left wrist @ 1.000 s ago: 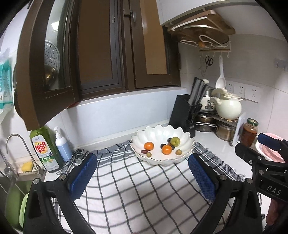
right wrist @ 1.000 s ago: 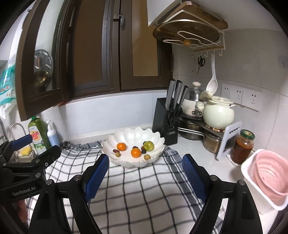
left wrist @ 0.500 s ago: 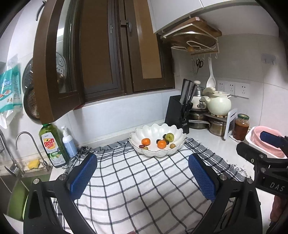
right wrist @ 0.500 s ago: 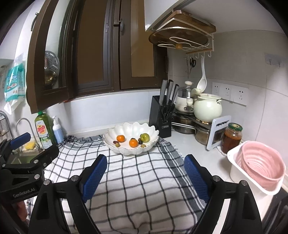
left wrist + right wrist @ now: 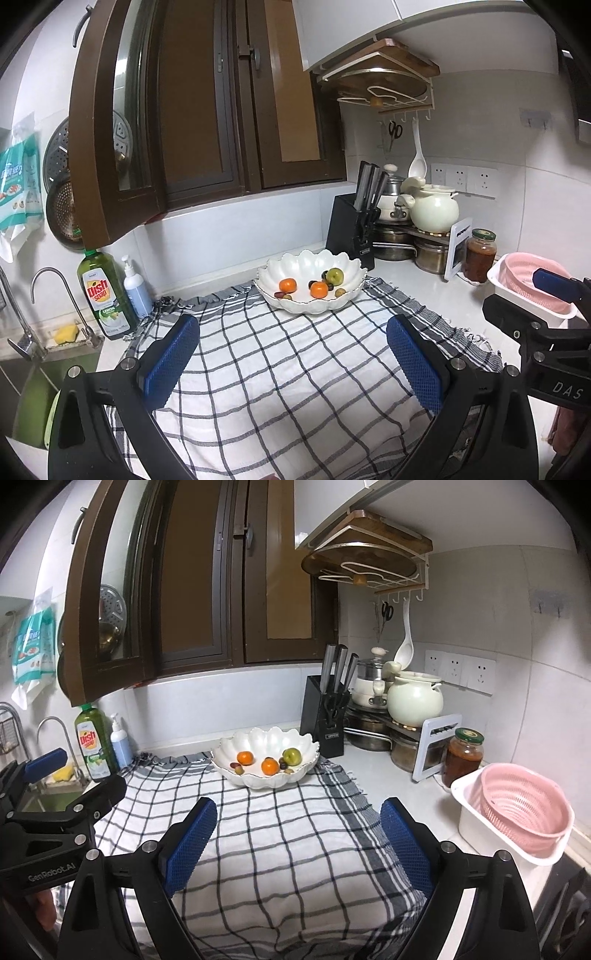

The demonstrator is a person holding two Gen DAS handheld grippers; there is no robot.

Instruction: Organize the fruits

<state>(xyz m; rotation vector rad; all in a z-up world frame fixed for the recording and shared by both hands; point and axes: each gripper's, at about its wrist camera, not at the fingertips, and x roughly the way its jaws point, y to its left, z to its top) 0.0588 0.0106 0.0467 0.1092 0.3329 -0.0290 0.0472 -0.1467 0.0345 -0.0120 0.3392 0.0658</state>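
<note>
While both claws, left claw (image 5: 291,363) and right claw (image 5: 297,843), are hanging spread and empty, the fruits are sitting together in the scalloped white bowl (image 5: 347,288), apparently already gathered.

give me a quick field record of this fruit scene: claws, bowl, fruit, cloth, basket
left claw: open, empty
right claw: open, empty
bowl: white, scalloped, on far edge of checked cloth
fruit: two oranges, green fruit, small dark ones, all in bowl
pink basket: in white tub, right of cloth
</note>
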